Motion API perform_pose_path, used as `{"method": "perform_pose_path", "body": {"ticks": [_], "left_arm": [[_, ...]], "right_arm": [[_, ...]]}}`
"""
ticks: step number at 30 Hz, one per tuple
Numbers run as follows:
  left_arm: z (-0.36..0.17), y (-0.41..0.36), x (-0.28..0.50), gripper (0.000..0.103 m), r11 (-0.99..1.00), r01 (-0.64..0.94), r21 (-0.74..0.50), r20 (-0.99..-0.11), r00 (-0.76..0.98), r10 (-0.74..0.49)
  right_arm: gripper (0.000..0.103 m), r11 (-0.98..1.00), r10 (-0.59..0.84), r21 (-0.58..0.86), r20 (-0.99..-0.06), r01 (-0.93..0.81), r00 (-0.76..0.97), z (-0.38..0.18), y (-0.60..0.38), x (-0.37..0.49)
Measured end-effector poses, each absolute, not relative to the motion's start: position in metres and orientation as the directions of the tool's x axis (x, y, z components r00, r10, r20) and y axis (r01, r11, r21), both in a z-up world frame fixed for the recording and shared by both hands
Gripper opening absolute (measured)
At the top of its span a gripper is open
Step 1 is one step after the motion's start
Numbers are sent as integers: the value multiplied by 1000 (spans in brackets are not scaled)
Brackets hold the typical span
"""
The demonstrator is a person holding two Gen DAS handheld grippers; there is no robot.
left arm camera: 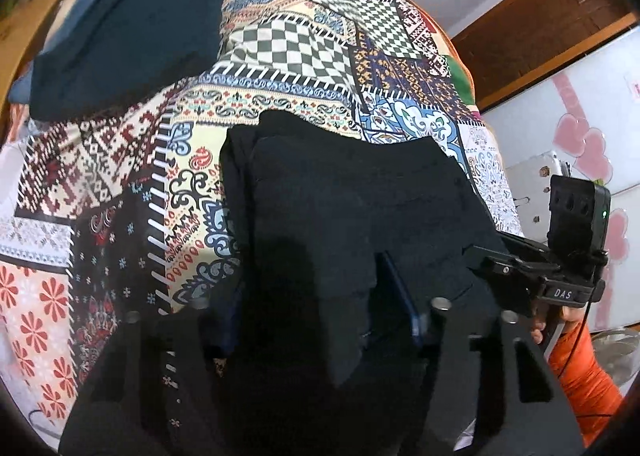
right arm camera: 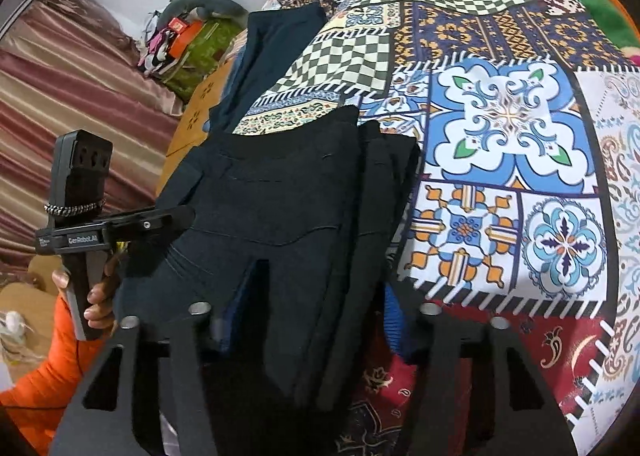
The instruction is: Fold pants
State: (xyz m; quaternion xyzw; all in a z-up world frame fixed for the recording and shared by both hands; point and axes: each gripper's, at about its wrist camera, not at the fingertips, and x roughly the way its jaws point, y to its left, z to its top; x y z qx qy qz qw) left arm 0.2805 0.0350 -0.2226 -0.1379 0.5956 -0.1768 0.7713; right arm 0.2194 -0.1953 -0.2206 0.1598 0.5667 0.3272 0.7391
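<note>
Folded black pants (left arm camera: 352, 199) lie on the patterned bedspread (left arm camera: 280, 55), also seen in the right wrist view (right arm camera: 280, 191). My left gripper (left arm camera: 316, 320) reaches over the pants' near edge; its blue-padded fingers (left arm camera: 400, 296) stand apart with fabric between them. My right gripper (right arm camera: 308, 320) is likewise spread over the near edge, blue fingers (right arm camera: 394, 324) on either side of the cloth. Each gripper shows in the other's view, at the pants' side edges: the right one (left arm camera: 520, 268), the left one (right arm camera: 160, 223).
A second dark folded garment (left arm camera: 128, 27) lies on the far left of the bed, over a blue one. A striped curtain (right arm camera: 60, 95) and clutter (right arm camera: 188, 43) stand beyond the bed's left side. A white fridge with pink hearts (left arm camera: 580, 135) stands right.
</note>
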Motion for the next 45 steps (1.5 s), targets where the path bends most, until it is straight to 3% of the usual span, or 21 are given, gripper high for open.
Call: {"method": "perform_pose_path", "body": {"ticks": [3,6,15,28,35,45], "left_arm": [[-212,35,277,43,910,131,-394,-872,260,-415],[-198,34,273,37,915,170,-365,-867,297,-401],[-117,50,266,33,958,219,-187,-795,539,-278],[-30,127,316,32,988,126,-93,-629,762,-156],[-50,187,376,32,991,61,-121,-638,760,-125],[-164,242,462,32,991,-36,-128,-754,653,-74]], "right_arm": [[28,749,646,577,-744,-326,169,-210,-191,216],[22,758,630,533,-747,-374,213,-194,-185,213],[20,748,645,448,-666,-489,375,-124,-158,229],[20,713,691,379,-524,-590,498,-54,-80,298],[20,701,700,386,-536,-600,472,-72,-25,352],[20,719,665,431,-654,-545,361,-170,36,428]]}}
